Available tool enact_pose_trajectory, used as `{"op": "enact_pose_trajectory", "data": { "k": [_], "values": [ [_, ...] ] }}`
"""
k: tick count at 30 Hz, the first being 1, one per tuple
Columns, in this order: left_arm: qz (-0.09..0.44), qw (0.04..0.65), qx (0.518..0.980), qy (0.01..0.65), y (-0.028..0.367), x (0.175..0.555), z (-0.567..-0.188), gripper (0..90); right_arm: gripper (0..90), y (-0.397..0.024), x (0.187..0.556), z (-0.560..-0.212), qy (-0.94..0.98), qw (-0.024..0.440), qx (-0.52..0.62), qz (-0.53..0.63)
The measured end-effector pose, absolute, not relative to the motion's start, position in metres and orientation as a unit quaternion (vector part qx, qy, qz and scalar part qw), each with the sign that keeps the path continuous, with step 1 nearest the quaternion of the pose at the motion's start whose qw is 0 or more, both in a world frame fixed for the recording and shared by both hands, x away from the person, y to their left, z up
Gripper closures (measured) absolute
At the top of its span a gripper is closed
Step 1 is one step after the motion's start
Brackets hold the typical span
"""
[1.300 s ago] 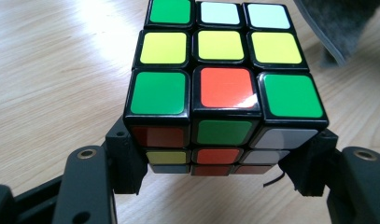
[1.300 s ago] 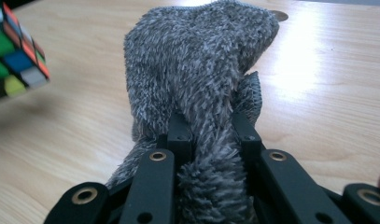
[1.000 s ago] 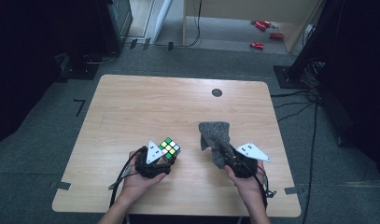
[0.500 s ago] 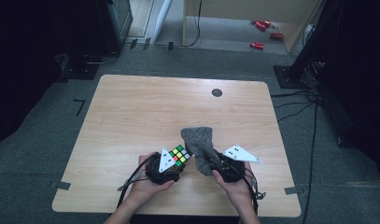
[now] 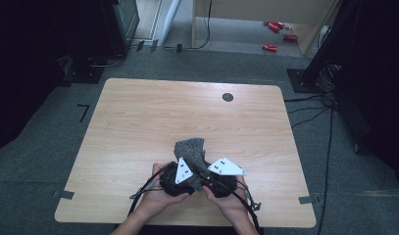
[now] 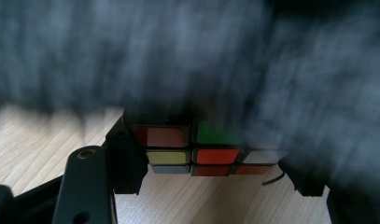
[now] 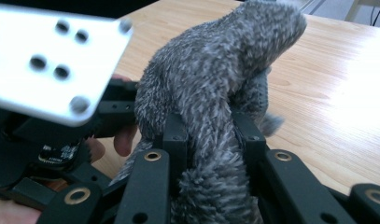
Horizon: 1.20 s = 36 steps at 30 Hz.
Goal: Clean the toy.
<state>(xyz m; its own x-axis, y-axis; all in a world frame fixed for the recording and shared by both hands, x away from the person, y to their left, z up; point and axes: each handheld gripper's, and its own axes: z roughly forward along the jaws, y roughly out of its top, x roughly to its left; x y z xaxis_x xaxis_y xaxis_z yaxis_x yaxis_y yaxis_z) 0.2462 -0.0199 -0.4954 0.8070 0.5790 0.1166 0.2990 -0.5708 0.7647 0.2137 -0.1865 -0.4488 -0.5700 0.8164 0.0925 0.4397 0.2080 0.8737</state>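
My left claw (image 6: 211,182) grips the multicoloured puzzle cube (image 6: 197,149); right claw (image 7: 211,140) clamps the grey fuzzy cloth (image 7: 215,88), draped over the cube. Covering half done.

The two tools, apart a second ago, have drawn together near the front edge of the surface. The left tool (image 5: 183,172) with its multicoloured puzzle cube (image 6: 192,149) now sits against the fuzzy grey fabric pouch (image 5: 190,149) held by the right tool (image 7: 211,135), and the pouch covers the cube from above.
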Motion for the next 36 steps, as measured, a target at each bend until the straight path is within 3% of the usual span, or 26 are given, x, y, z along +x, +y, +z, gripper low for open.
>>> {"op": "enact_pose_trajectory", "data": {
  "k": [7, 14, 16, 26, 30, 36],
  "values": [
    [0.171, 0.401, 0.867, 0.243, -0.018, 0.246, -0.490, 35.4, 74.2, -0.197, 0.225, -0.453, 0.733, 0.247, 0.441, 0.456],
    [0.180, 0.397, 0.862, 0.259, -0.008, 0.255, -0.487, 35.3, 74.8, -0.196, 0.221, -0.451, 0.737, 0.234, 0.437, 0.459],
    [0.188, 0.388, 0.865, 0.256, -0.013, 0.252, -0.488, 35.4, 74.7, -0.184, 0.215, -0.450, 0.747, 0.268, 0.423, 0.437],
    [0.190, 0.386, 0.868, 0.247, -0.017, 0.247, -0.486, 35.4, 75.4, -0.177, 0.213, -0.454, 0.750, 0.253, 0.388, 0.472],
    [0.188, 0.391, 0.865, 0.253, -0.011, 0.249, -0.483, 35.4, 75.7, -0.187, 0.218, -0.455, 0.739, 0.274, 0.406, 0.463],
    [0.181, 0.390, 0.867, 0.251, -0.016, 0.250, -0.486, 35.4, 75.9, -0.181, 0.209, -0.454, 0.741, 0.255, 0.402, 0.474]
  ]
}}
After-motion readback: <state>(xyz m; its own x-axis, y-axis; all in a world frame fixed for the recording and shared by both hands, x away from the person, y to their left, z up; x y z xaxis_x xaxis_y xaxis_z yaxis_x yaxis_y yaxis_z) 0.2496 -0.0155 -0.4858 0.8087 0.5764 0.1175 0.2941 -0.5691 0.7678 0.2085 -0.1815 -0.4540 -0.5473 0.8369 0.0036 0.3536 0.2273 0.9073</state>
